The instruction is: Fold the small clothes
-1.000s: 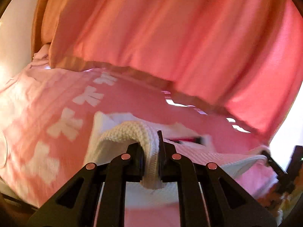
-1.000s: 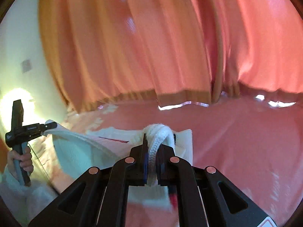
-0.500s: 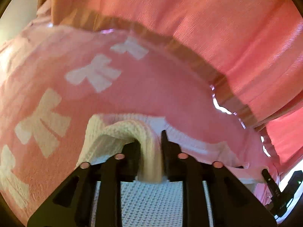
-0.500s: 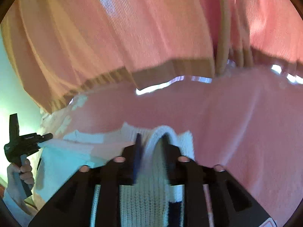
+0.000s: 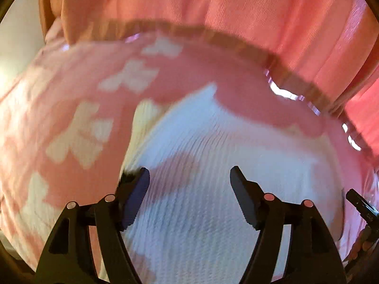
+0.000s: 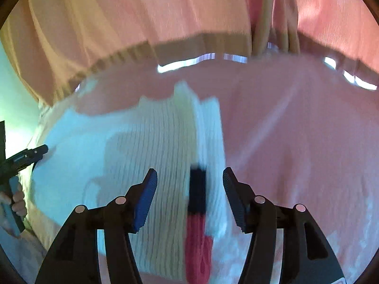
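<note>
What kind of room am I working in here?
Probably a bedroom: the white knit garment lies on a pink bedspread with white bows, and long pink curtains hang right behind it.

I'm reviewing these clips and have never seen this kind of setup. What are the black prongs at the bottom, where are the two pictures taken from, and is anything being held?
No robot here: a person carries a hand-held black two-finger gripper in each hand, each with a fisheye camera looking along its fingers. One picture is from the left gripper, the other from the right gripper. Below them a white ribbed knit garment lies on a pink bedspread with white bows, before pink curtains. Both grippers' jaws have just been opening; nothing is gripped, and the garment lies beneath them.
</note>
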